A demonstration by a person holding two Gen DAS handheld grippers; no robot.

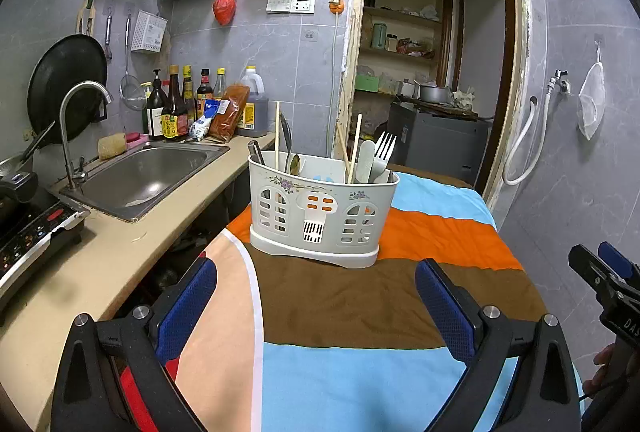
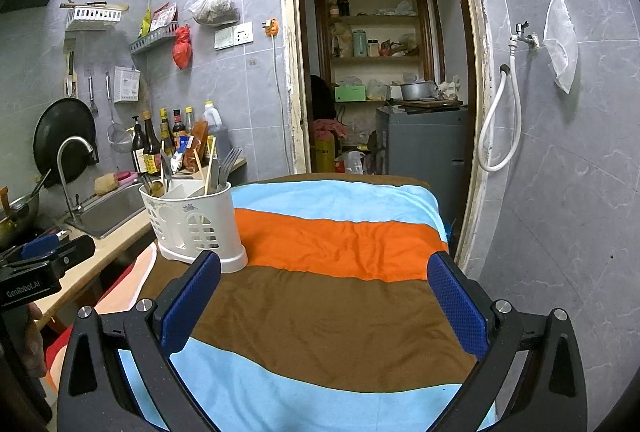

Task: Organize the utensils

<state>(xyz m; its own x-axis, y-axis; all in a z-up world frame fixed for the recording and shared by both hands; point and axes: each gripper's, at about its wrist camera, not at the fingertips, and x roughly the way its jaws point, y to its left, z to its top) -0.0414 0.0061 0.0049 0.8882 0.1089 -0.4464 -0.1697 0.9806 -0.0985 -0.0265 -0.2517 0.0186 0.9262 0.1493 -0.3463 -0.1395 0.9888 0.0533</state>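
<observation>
A white plastic utensil caddy (image 1: 320, 220) stands on the striped cloth, straight ahead of my left gripper (image 1: 316, 280). Its compartments hold chopsticks (image 1: 277, 130), spoons (image 1: 294, 164) and a fork (image 1: 383, 150). My left gripper is open and holds nothing, a short way back from the caddy. In the right wrist view the caddy (image 2: 196, 220) sits at the left, just beyond the left finger of my right gripper (image 2: 324, 272). The right gripper is open and empty over the brown stripe. Each gripper also shows at the edge of the other's view.
The table wears a blue, orange and brown striped cloth (image 1: 400, 292). To the left run a counter with a steel sink (image 1: 148, 176), a tap (image 1: 68, 128), sauce bottles (image 1: 176, 104) and an induction hob (image 1: 28, 232). A doorway (image 2: 380, 72) opens behind the table; a tiled wall with a hose (image 2: 500, 120) stands at the right.
</observation>
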